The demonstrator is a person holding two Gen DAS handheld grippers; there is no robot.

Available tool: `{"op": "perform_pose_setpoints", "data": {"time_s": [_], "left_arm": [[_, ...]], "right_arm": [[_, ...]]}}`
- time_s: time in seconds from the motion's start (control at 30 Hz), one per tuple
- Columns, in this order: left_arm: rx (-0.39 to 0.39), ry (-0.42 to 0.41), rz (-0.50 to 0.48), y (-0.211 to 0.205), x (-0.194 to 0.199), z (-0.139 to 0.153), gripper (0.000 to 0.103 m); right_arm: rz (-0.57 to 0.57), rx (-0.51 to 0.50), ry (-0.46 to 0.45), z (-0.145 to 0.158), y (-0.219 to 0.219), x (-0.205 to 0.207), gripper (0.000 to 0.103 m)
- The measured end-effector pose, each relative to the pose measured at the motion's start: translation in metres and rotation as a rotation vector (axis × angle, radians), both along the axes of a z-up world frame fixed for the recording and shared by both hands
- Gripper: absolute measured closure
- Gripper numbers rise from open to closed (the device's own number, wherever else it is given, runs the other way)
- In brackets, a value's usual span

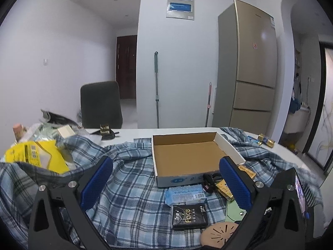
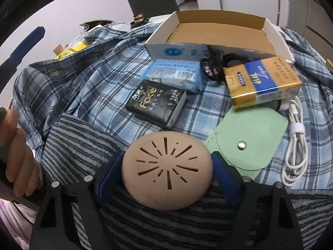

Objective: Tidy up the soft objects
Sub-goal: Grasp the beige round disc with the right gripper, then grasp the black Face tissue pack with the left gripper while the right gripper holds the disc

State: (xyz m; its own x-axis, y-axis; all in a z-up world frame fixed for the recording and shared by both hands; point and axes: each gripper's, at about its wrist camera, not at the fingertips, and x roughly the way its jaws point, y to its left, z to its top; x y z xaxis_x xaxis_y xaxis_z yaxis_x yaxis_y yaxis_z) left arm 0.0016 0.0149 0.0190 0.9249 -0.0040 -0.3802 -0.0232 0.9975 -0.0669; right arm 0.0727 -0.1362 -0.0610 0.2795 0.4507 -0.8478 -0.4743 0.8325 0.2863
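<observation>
My right gripper [image 2: 166,168] points down with its blue pads pressed on both sides of a tan oval pad with slits [image 2: 166,162], which lies on a striped towel [image 2: 79,141]. Beyond it lie a black "face" tissue pack [image 2: 156,102], a blue tissue pack [image 2: 174,75] and a green snap pouch [image 2: 249,137]. My left gripper [image 1: 166,162] hangs open above the plaid cloth [image 1: 129,187], holding nothing, in front of an open cardboard box [image 1: 187,154]. The left wrist view shows the same tissue packs [image 1: 185,193] under its right finger side.
A yellow-and-blue carton [image 2: 262,81], a white cable [image 2: 295,145] and a black hair tie [image 2: 212,66] lie by the box. Yellow packaging [image 1: 37,156] is piled at the left. A dark chair [image 1: 101,104] stands behind the table. A person's hand [image 2: 16,152] is at the left.
</observation>
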Motion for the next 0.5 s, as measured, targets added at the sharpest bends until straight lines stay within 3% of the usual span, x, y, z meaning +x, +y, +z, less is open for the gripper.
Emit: {"op": "perform_pose_setpoints", "data": {"time_s": [0.1, 0.37, 0.5], "left_arm": [[-0.042, 0.024, -0.010, 0.006, 0.002, 0.001, 0.000], [0.019, 0.063, -0.003, -0.003, 0.014, -0.011, 0.000], [0.025, 0.187, -0.054, -0.009, 0.035, -0.031, 0.000]], "right_arm": [[-0.031, 0.012, -0.048, 0.009, -0.006, -0.004, 0.026], [-0.197, -0.018, -0.308, 0.052, -0.048, 0.001, 0.026], [-0.304, -0.058, -0.452, 0.061, -0.072, 0.007, 0.025]]}}
